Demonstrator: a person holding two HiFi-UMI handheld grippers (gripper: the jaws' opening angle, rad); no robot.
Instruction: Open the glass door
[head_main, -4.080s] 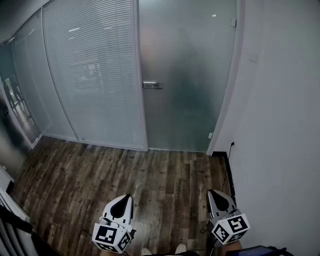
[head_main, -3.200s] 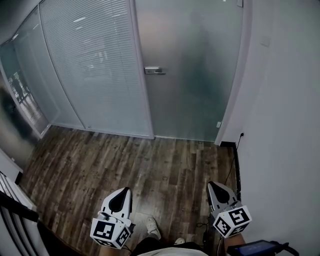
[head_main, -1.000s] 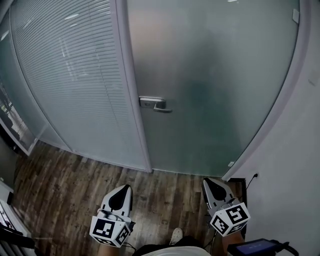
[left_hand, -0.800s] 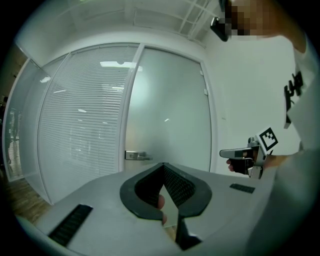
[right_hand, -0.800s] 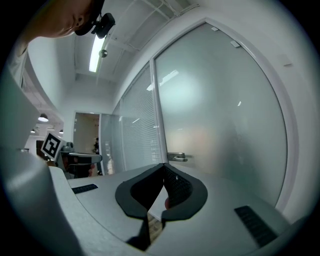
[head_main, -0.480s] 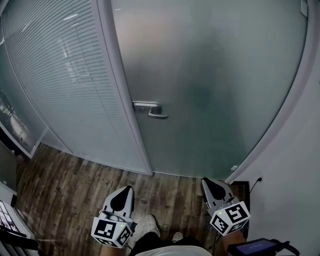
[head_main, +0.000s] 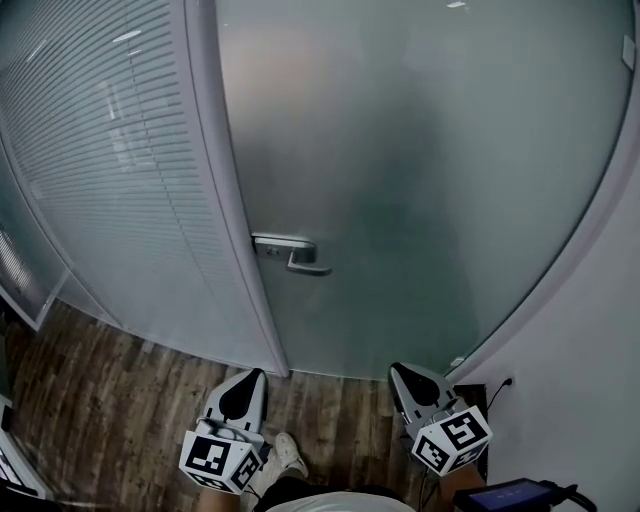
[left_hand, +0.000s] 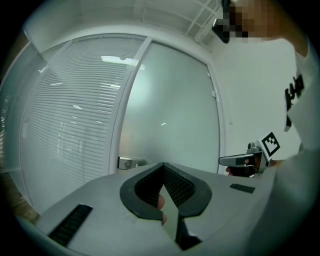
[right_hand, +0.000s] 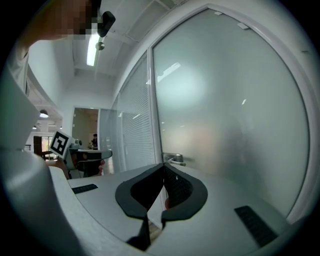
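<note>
Place: an office.
Door: a big foggy glass door (head_main: 420, 180) with a metal handle (head_main: 300, 262).
Next to it: a glass wall (head_main: 100, 160) with thin blinds pulled shut.
Floor: dark wood floor (head_main: 100, 400).
Side: a plain white wall (head_main: 590, 380) with a plug socket (head_main: 505, 381).
Up high: a long light (right_hand: 92, 49) glows on the ceiling.

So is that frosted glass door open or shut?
Shut. The glass door lies flush against its frame with no gap showing, and the handle sits level, untouched.
</note>
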